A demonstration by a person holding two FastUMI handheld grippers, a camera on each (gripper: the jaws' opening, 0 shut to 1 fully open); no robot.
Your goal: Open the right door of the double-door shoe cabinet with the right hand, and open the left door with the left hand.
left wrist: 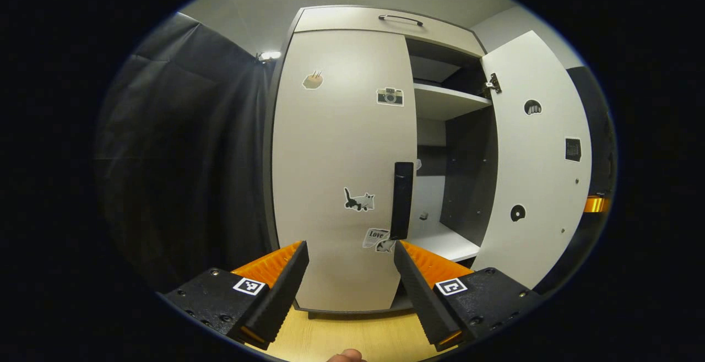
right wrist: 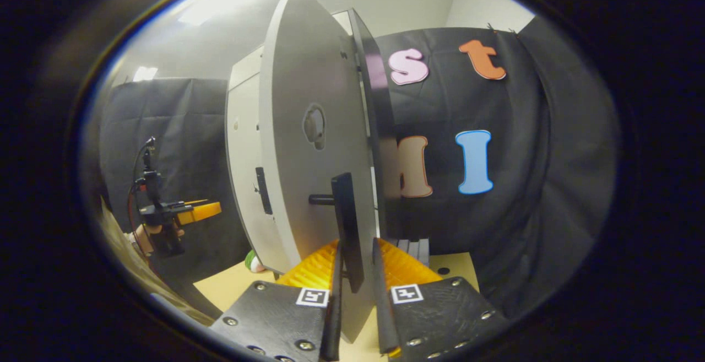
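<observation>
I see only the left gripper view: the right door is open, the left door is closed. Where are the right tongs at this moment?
Observer: The right tongs are at the black handle of the right door; the handle stands between their two fingers.
Operator: Do both fingers press on it?
Observer: I cannot tell; they are close, but a thin gap seems to show on one side.
Operator: Do my left tongs touch the left door?
Observer: No. In the right gripper view the left tongs are apart from the left door.
</observation>
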